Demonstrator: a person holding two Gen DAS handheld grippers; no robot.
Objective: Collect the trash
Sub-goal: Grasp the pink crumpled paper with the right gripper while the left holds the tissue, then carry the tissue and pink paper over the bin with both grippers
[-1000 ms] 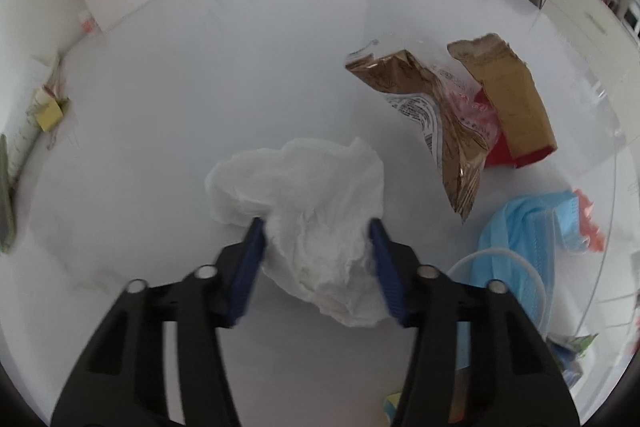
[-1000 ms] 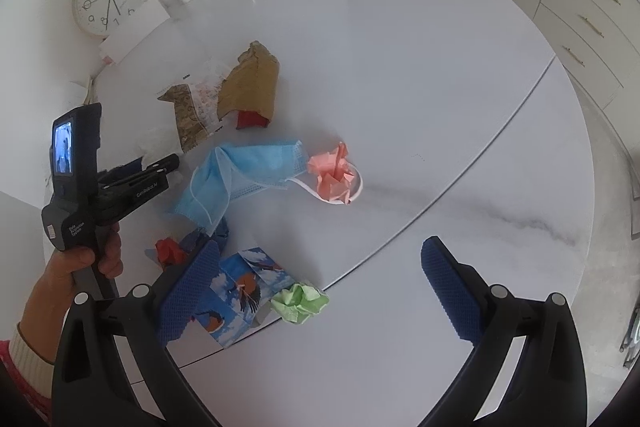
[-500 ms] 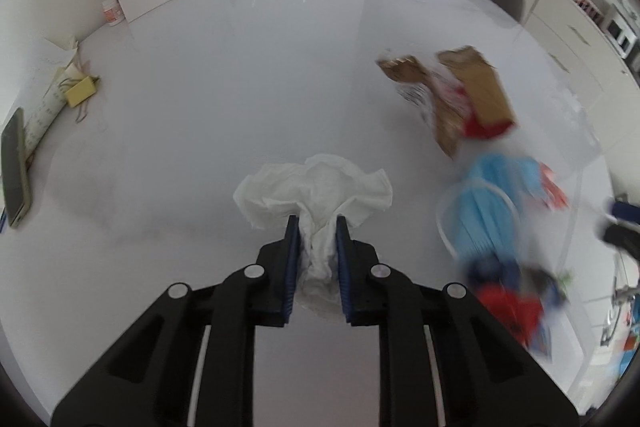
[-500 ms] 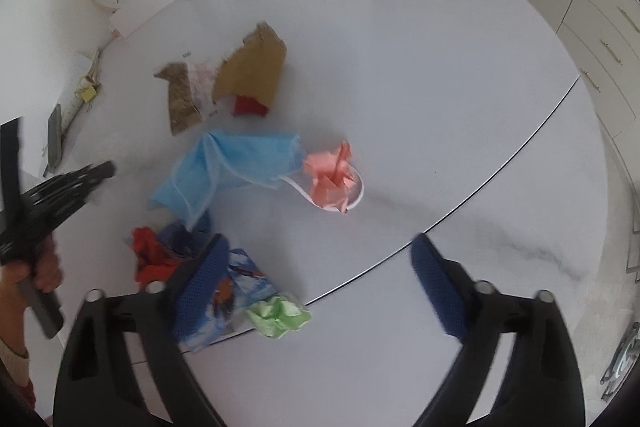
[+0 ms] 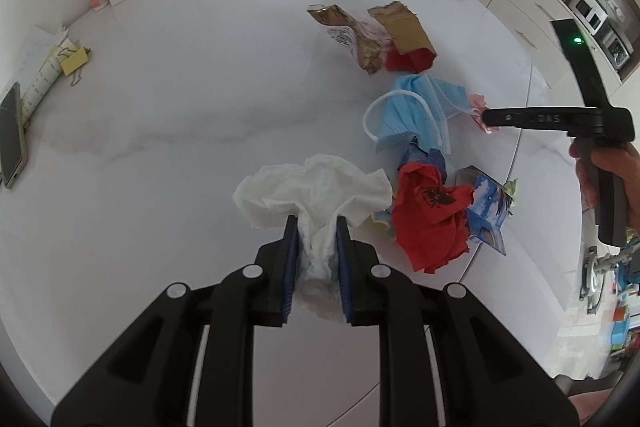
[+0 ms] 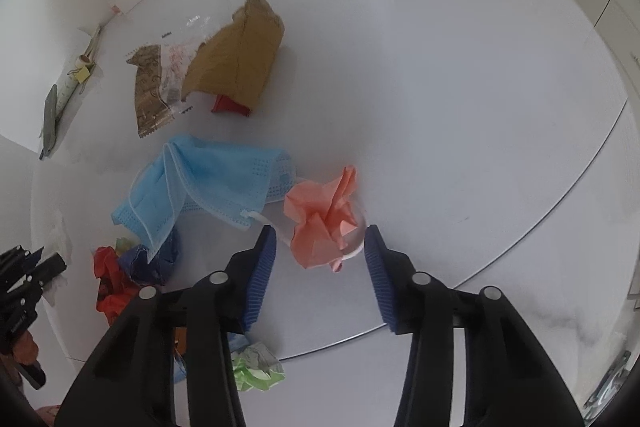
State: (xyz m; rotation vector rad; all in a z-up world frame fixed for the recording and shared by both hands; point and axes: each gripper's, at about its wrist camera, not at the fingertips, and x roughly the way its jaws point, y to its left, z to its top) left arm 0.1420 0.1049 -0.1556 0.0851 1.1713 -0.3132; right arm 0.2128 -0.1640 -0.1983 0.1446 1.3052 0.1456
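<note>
Two grippers are at work on the scattered trash, and both have changed in the last second. The left gripper (image 5: 317, 227), which a second ago stood open around the white tissue (image 5: 316, 187), is now clenched on it: the blue pads pinch the middle of the wad, and its crumpled edges flare out beyond the tips. The tissue looks lifted off the white table (image 5: 200, 99) rather than lying on it, though the view does not make that certain, and the left-wrist view has swung toward the rest of the pile, so the red paper (image 5: 432, 215) now sits just beside the tissue.

The right gripper (image 6: 320, 247) has come down from well above the table and now brackets the pink crumpled paper (image 6: 324, 219). Its jaws are closing; the paper lies between them, resting on the table with a white ear loop of the blue face mask (image 6: 208, 183) under it, and the pads do not yet appear to press on it.

For the task, this means one piece is secured and a second is about to be taken. The likely snag is the loop: if it is caught in the grip, the mask may be dragged along. Still on the table are the mask, the brown wrappers (image 6: 236, 63), the red paper and the green scrap (image 6: 256, 371)
</note>
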